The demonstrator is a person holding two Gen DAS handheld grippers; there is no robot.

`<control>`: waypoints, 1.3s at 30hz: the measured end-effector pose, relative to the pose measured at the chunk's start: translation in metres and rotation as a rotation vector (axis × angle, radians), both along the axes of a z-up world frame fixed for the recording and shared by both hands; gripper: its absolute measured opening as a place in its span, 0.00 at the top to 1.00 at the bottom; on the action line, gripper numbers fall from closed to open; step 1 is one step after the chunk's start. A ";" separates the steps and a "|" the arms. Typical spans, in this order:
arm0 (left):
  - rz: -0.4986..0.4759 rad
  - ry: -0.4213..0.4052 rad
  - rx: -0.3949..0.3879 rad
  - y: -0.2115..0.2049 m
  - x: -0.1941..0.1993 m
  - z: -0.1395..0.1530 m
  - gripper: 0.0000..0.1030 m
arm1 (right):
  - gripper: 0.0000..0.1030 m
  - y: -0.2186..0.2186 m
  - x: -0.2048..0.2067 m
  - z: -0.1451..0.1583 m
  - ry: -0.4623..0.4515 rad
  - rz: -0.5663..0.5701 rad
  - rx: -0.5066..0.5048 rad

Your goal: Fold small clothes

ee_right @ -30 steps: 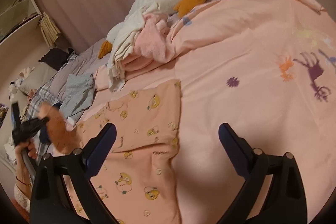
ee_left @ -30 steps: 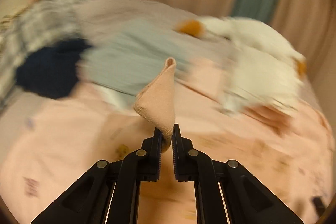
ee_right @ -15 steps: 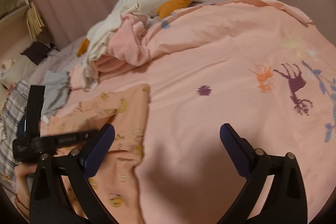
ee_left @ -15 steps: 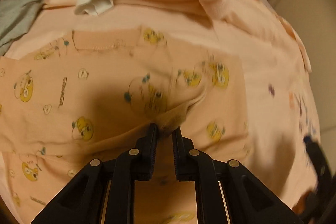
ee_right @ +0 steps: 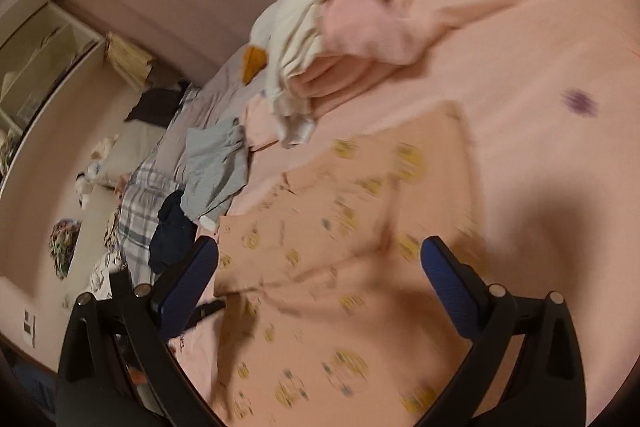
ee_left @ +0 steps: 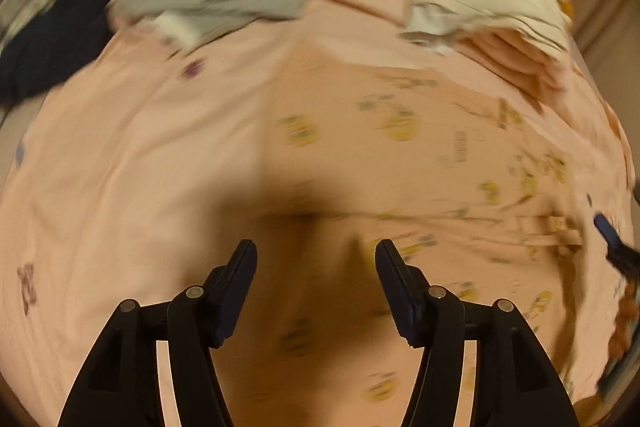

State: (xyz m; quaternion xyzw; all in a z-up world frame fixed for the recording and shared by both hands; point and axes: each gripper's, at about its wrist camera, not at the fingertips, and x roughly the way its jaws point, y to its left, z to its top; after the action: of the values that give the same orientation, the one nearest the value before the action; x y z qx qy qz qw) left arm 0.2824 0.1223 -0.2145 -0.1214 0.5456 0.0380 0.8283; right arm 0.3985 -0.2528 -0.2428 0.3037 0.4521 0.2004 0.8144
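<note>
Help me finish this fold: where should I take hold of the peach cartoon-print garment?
Probably at the peach cartoon-print garment's far corner by the cream clothes pile: it lies flat on the pink bedspread, with a clear edge. Come from above, fingers straddling that edge.

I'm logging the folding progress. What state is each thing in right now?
Printed garment: flat on the bed, partly folded.
Left gripper: jaws opening, nothing between them.
Right gripper: open, empty.
Grey garment: crumpled, unfolded.
Clothes pile: stacked.
</note>
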 end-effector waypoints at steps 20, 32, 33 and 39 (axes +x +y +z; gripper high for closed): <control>-0.070 -0.180 -0.021 -0.006 0.007 -0.036 0.41 | 0.94 0.020 0.039 0.007 -0.039 -0.032 -0.143; -0.104 -0.200 0.101 -0.017 0.008 -0.041 0.42 | 0.43 -0.012 0.031 -0.014 0.154 -0.031 -0.123; -0.100 -0.195 0.089 -0.015 0.007 -0.041 0.42 | 0.43 -0.008 0.031 -0.026 0.169 -0.027 -0.104; -0.096 -0.198 0.069 -0.009 0.007 -0.040 0.47 | 0.49 0.020 0.039 -0.056 0.185 0.012 -0.091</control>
State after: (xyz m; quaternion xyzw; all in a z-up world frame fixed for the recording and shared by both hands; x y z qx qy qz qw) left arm 0.2895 0.1134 -0.2549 -0.0700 0.4646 0.0048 0.8827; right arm 0.4371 -0.2329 -0.2987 0.2809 0.5360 0.1553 0.7808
